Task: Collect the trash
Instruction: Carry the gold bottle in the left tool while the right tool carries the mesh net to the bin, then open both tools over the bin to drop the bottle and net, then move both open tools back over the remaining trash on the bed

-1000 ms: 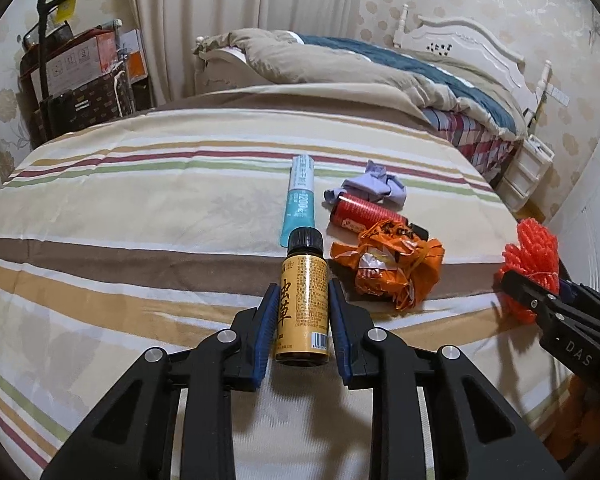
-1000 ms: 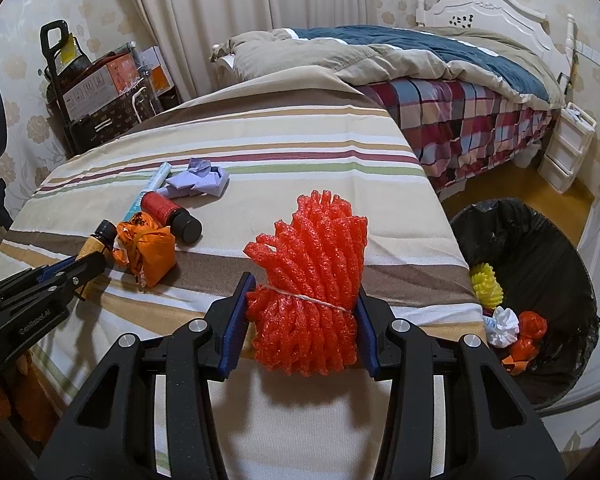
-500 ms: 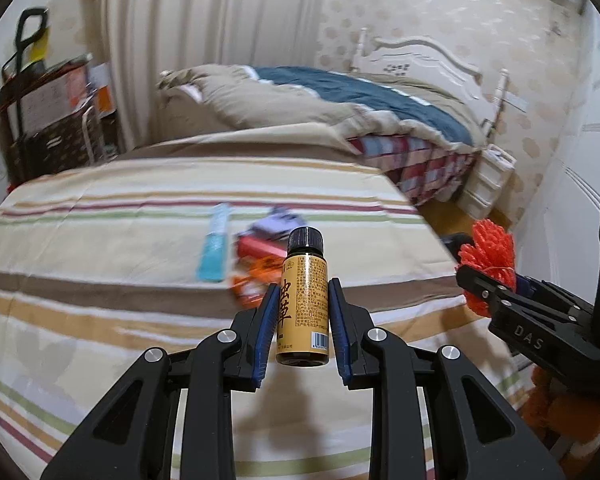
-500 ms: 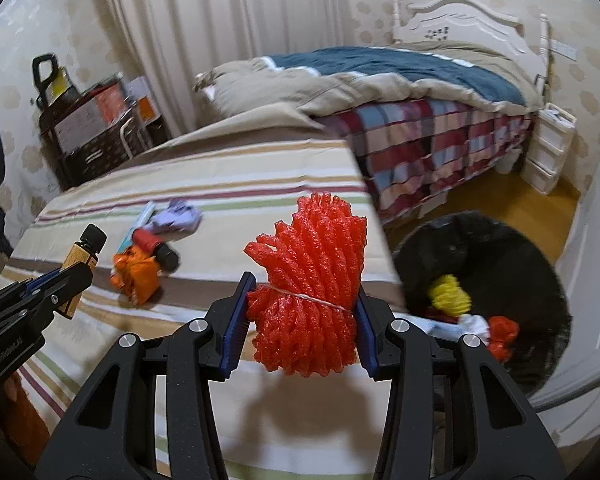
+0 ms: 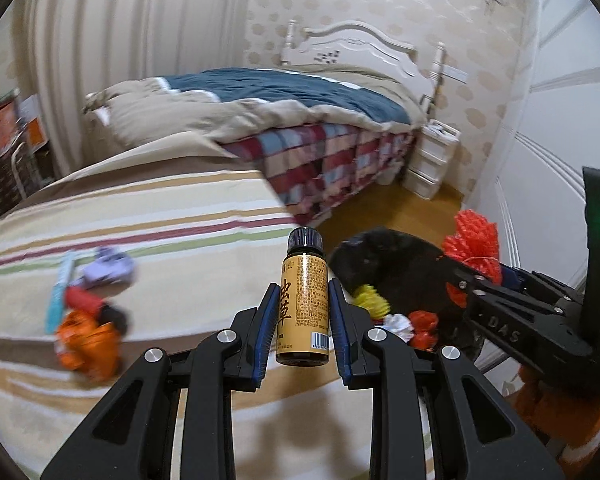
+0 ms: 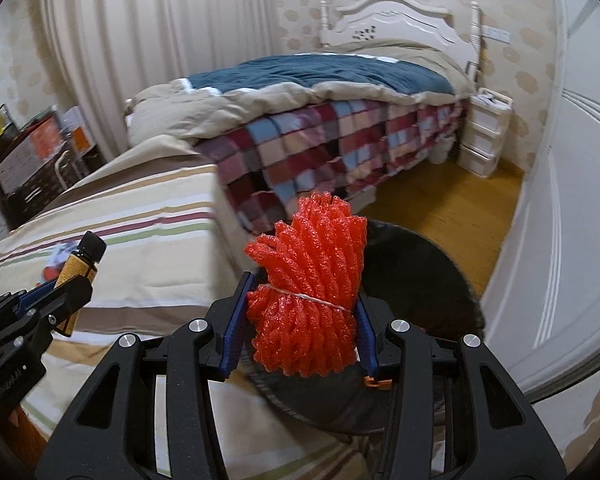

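The left tongs (image 5: 302, 320) clench an upright amber glass bottle (image 5: 303, 304); the right tongs (image 6: 302, 320) grasp a red foam-net bundle (image 6: 306, 292). The black-lined trash bin (image 5: 400, 276) lies at two o'clock, nearer the right hand.

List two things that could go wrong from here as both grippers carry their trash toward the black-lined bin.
1. The gold bottle is pinched only around its lower body by the left gripper; it might slip or tip out short of the bin.
2. The red foam netting in the right gripper is springy and could catch on the fingers at release.
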Demonstrator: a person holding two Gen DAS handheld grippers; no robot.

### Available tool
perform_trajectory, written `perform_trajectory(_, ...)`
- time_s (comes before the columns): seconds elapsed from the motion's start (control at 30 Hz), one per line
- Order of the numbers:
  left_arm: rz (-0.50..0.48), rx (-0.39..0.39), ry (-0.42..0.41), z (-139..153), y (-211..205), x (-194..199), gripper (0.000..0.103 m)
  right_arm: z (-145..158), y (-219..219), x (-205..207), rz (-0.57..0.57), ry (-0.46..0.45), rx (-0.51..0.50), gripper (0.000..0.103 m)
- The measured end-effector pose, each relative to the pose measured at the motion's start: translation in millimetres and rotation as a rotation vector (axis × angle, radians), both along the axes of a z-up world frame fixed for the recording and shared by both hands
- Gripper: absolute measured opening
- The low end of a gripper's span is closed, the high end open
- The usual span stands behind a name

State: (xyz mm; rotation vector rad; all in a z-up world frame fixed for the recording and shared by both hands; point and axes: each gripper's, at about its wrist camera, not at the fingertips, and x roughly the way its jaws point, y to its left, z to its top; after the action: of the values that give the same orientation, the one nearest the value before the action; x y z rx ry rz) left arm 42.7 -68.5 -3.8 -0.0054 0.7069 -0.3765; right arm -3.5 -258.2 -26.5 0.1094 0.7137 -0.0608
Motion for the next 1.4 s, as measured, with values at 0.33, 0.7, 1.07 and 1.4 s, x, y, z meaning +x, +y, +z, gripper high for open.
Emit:
perform_trajectory(0.33,-0.050,0.039,0.029,-18.7,-62.9,30.1,0.027,-19.3,-46.6,19.1,-0.091,0.035,-0.019,0.045)
perform_trajectory(0.7,-0.030,0.088,0.076,-36.9,-80.2,44.7,0.057,-36.7,-71.7,25.2,-0.157,0.064,-0.023,0.063)
perform_trajectory(1.07,0.039,0.113,0.023,-28.4,-51.7,31.3,0.076,-35.5,-64.4,19.2,-0.179,0.058,-0.050,0.074)
perform_trajectory(1.4,0.119,0.141,-0.019,-18.0,-10.7,11.0,0.079,-28.0,-37.9,4.5,-0.140,0.047,0.001,0.078)
